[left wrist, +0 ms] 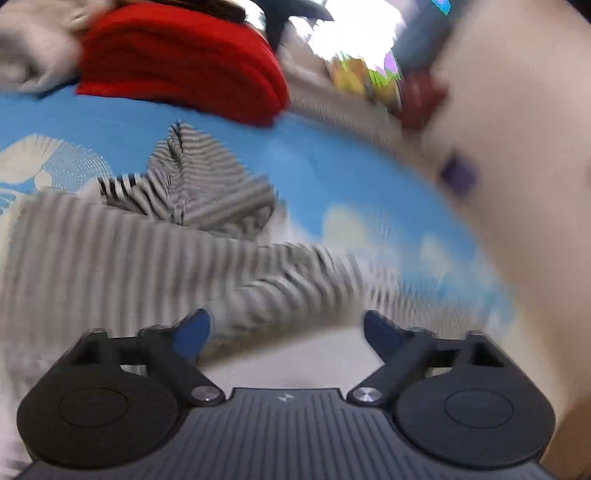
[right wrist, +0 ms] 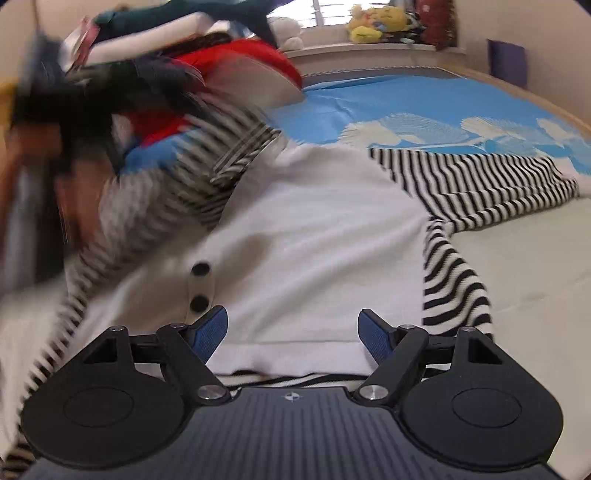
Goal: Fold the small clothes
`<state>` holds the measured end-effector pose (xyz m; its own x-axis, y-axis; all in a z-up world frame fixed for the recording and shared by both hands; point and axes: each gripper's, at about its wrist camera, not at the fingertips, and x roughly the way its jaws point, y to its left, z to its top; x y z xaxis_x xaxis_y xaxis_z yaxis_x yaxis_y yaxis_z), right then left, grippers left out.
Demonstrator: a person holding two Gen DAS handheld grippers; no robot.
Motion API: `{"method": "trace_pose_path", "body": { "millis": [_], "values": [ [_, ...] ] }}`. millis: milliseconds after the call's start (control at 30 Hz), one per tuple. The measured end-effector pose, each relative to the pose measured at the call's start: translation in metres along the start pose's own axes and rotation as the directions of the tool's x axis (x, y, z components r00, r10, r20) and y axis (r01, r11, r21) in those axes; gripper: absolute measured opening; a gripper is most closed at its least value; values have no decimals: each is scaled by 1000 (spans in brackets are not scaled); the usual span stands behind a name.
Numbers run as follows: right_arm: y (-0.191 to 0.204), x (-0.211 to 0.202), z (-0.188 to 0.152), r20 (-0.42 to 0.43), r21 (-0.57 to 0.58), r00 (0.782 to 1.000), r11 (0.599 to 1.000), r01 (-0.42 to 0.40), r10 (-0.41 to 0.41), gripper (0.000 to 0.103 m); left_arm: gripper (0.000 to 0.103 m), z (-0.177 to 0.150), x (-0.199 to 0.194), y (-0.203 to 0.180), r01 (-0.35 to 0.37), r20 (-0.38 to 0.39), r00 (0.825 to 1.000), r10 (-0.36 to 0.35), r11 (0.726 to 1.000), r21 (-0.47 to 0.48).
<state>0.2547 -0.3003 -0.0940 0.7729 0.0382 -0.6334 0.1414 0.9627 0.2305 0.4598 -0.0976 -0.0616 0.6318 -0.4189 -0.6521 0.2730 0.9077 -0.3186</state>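
A small white cardigan (right wrist: 314, 221) with black buttons and black-and-white striped sleeves (right wrist: 480, 181) lies on a blue patterned sheet (right wrist: 406, 103). My right gripper (right wrist: 293, 332) is open and empty, just above the cardigan's lower hem. In the left wrist view the same striped garment (left wrist: 147, 240) lies blurred on the blue sheet (left wrist: 332, 166). My left gripper (left wrist: 286, 332) is open and empty, with a striped sleeve (left wrist: 280, 288) just ahead of its fingertips. In the right wrist view, the left gripper and its hand show as a dark blur (right wrist: 55, 110) over the left striped sleeve.
A pile of folded red cloth (left wrist: 177, 59) lies at the far side of the bed, also in the right wrist view (right wrist: 251, 62). Stuffed toys (right wrist: 373, 22) sit on a window ledge behind. A pale wall (left wrist: 517, 147) rises at the right.
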Motion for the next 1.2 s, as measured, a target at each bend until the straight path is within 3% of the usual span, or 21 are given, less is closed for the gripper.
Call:
{"method": "trace_pose_path", "body": {
  "millis": [67,133,167,267,400,500,567,633,700,867,1033,1133,1200],
  "values": [
    [-10,-6,4,19,46,1000,999,-13,12,79,95,-15,-14,8,-82,18,997,81,994,69],
    [-20,-11,7,28,73,999,997,-27,25,79,101,-19,-38,33,-151,19,989,150,986,76],
    [-22,-13,8,29,84,999,996,-34,32,79,103,-20,-49,46,-223,3,975,223,972,70],
    [-31,-14,12,20,130,999,990,-46,44,79,103,-23,-83,85,-423,-51,903,426,904,61],
    [-34,-14,12,10,200,997,977,-73,73,79,103,-38,-117,122,-513,-41,858,511,858,-24],
    [-30,-12,10,8,194,998,978,-70,70,79,103,-55,-117,147,-514,-73,858,509,850,-115],
    [-27,-10,7,5,180,998,982,-61,61,79,103,-63,-109,157,-498,-109,867,487,857,-132],
    [-25,-8,5,-6,168,999,984,-51,53,79,102,-62,-96,161,-505,-158,860,484,851,-141],
    [-27,-6,6,-8,172,999,984,-44,46,79,102,-58,-95,161,-487,-133,872,472,863,-136],
    [-32,-2,9,-2,188,1000,982,-25,26,79,102,-53,-88,157,-503,-94,863,496,860,-85],
    [-31,1,13,7,175,1000,984,-15,14,79,102,-51,-91,148,-499,-65,866,496,865,-46],
    [-42,-6,22,50,180,998,984,13,-23,79,103,-47,-100,146,-497,-28,868,496,867,-24],
    [-63,-16,37,101,232,993,972,35,-60,79,103,-47,-105,148,-512,0,859,512,859,-13]
  ]
}}
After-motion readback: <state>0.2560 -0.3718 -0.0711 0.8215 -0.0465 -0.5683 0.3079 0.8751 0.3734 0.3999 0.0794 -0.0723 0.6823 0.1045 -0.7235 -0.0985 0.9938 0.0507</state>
